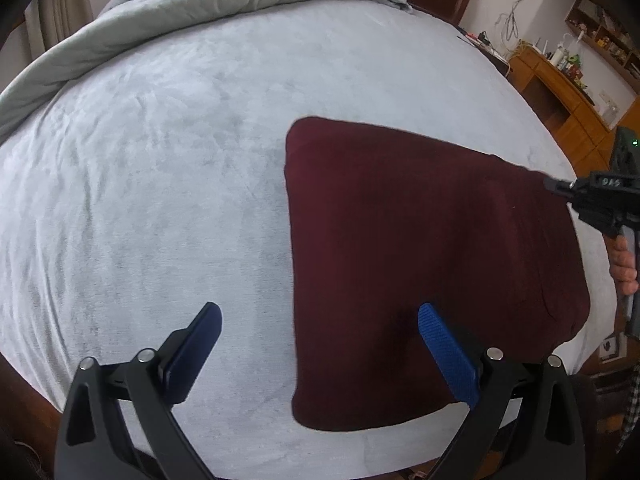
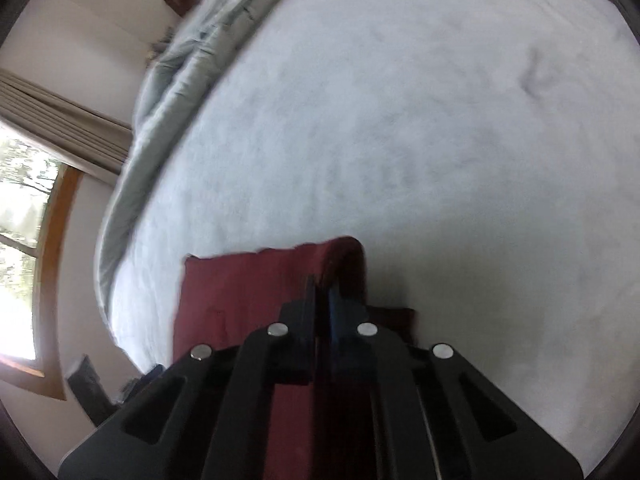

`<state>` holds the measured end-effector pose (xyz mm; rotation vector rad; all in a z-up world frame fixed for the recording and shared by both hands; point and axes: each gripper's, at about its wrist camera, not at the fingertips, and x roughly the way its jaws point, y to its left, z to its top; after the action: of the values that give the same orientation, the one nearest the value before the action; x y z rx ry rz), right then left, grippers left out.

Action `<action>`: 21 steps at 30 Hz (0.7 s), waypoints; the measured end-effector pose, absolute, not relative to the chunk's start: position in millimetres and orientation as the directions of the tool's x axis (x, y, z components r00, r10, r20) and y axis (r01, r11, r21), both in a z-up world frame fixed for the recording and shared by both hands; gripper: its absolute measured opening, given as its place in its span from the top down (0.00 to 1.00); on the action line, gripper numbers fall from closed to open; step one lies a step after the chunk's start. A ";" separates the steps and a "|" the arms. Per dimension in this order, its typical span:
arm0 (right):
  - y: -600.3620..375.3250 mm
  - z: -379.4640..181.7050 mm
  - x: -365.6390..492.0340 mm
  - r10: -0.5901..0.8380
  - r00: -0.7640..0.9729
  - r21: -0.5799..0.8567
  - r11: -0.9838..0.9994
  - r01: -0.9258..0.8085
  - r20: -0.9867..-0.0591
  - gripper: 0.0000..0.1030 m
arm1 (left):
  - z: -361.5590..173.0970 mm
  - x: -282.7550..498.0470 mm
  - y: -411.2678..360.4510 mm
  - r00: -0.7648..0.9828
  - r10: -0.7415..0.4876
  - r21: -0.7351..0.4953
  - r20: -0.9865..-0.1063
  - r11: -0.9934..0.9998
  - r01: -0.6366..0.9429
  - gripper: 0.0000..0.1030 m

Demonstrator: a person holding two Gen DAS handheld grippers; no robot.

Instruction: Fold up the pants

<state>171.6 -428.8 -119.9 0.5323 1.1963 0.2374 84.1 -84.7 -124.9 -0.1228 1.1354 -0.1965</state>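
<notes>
Left wrist view: the left gripper (image 1: pixel 318 322) hangs above the bed (image 1: pixel 160 180) with its jaws wide apart and nothing between them. The left finger is over bare sheet; the right finger (image 1: pixel 446 354) is over the pants (image 1: pixel 420 264). The pants, maroon, lie folded flat on the sheet, filling the area from centre out toward 4 o'clock. At 3 o'clock the right gripper (image 1: pixel 554 185) meets the far right edge of the pants; a hand (image 1: pixel 624 268) holds its grip just below. A grey quilt (image 1: pixel 200 4) is bunched along the bed from 10 to 12 o'clock. A wooden desk (image 1: pixel 560 92) stands at 2 o'clock.

Right wrist view: the picture is motion-blurred. The right gripper (image 2: pixel 320 292) has its jaws together, pinching a raised fold of the pants (image 2: pixel 240 292). The fold loops up over the fingertips just above centre-bottom; the rest of the cloth lies flat toward 7 o'clock. The sheet fills the upper frame, the quilt (image 2: pixel 168 80) runs from 9 to 11 o'clock, and a window (image 2: pixel 24 240) is at 9 o'clock.
</notes>
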 end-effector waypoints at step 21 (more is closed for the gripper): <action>-424.9 -122.4 41.7 0.670 0.252 0.706 0.703 0.086 -0.698 0.45 | -131.5 80.3 -89.5 0.369 -0.211 -0.191 -0.905 0.978 0.090 0.04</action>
<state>41.7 -424.9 -122.4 0.7234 1.2756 0.4484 80.3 -89.5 -131.5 -0.1156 1.1776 -0.1935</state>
